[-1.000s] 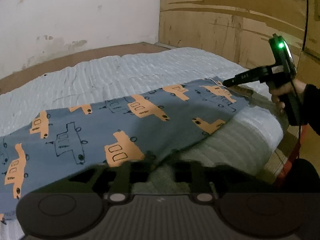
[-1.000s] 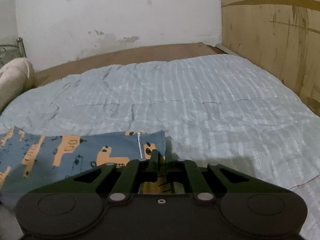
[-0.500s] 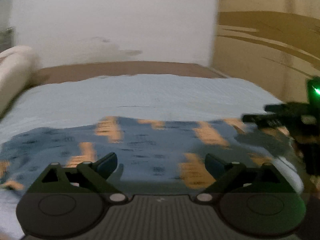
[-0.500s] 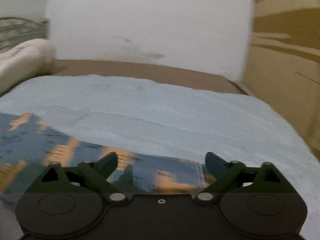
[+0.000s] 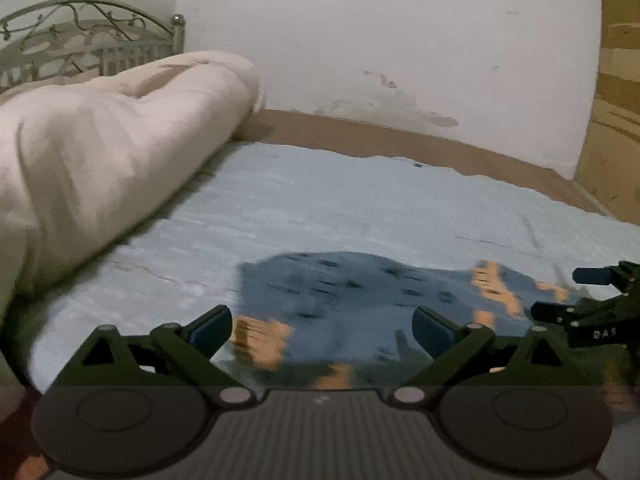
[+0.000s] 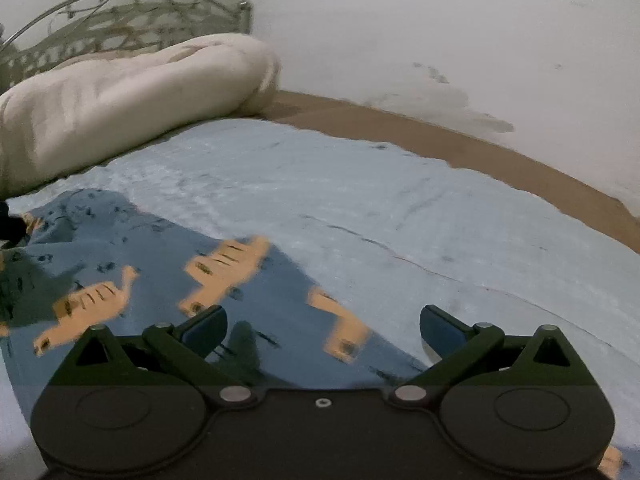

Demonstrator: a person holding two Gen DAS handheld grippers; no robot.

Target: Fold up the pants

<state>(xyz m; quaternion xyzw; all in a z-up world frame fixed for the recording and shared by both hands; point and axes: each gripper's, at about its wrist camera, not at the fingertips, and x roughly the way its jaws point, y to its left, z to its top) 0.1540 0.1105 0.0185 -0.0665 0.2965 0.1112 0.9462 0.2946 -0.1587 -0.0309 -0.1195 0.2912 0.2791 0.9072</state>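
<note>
Pants [image 6: 160, 280] lie on the bed [image 6: 360, 200], soft, light and limp; best pinched at corners. Left gripper [image 5: 322, 326] open and empty; right gripper [image 6: 322, 326] opening, empty.

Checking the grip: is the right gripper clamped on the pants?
No, the right gripper stands wide open above the pants, pinching nothing.

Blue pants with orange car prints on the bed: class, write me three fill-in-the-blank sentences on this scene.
1. The blue pants with orange car prints lie on a pale ____ bedsheet.
2. The right gripper has its jaws ____.
3. The rolled cream duvet lies in front of a ____ headboard.

Missing: blue; open; metal
</note>
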